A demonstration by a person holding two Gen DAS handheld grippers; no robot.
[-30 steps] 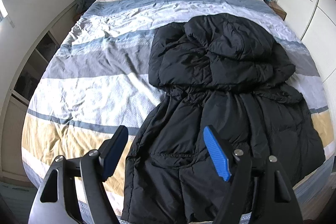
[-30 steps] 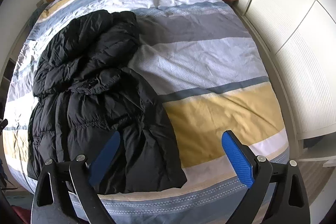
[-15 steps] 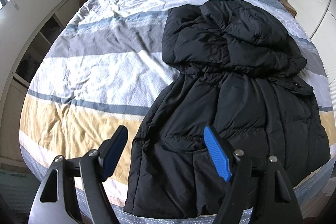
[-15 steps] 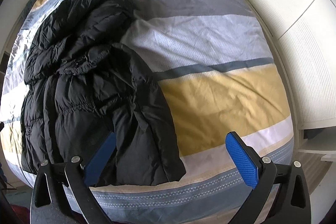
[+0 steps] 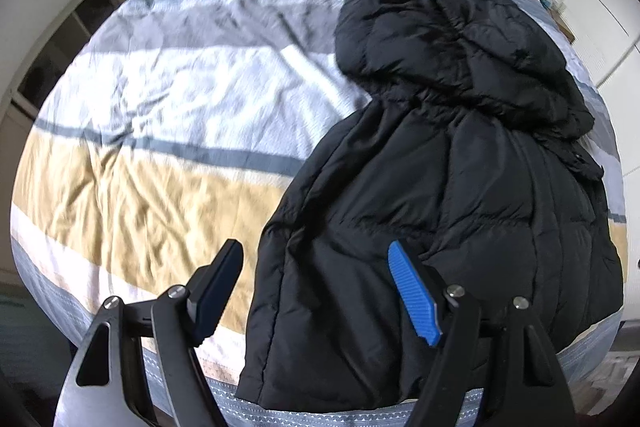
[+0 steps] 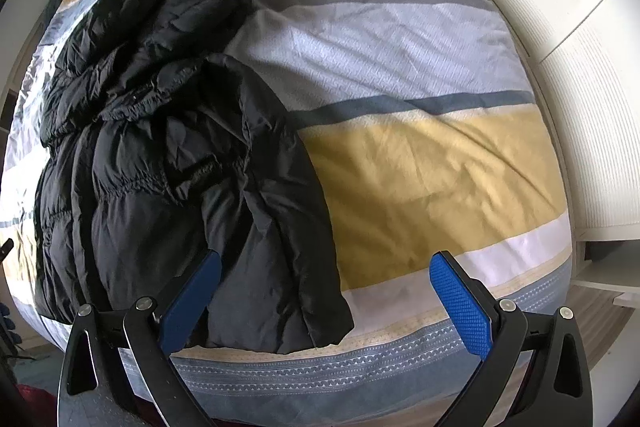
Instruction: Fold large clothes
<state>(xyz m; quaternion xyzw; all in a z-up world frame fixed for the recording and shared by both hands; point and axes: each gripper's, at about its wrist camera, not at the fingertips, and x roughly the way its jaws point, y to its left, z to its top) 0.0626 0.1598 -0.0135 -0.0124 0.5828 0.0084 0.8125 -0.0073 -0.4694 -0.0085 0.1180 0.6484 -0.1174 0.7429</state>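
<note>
Black puffer coat (image 5: 448, 187) lies at the bed's (image 5: 132, 187) foot edge beneath both released hand-held grippers, left (image 5: 316, 291) and right (image 6: 324, 303)

Open bed on both flanks — the coat fills the middle

The black padded coat (image 5: 452, 163) lies bunched down the bed (image 5: 152, 179), its hem at the foot edge; bare striped cover runs wide to its left in the left wrist view and to its right in the right wrist view (image 6: 432, 163) — nothing on it. White wardrobe doors (image 6: 580, 75) stand close along the bed's right side.
</note>
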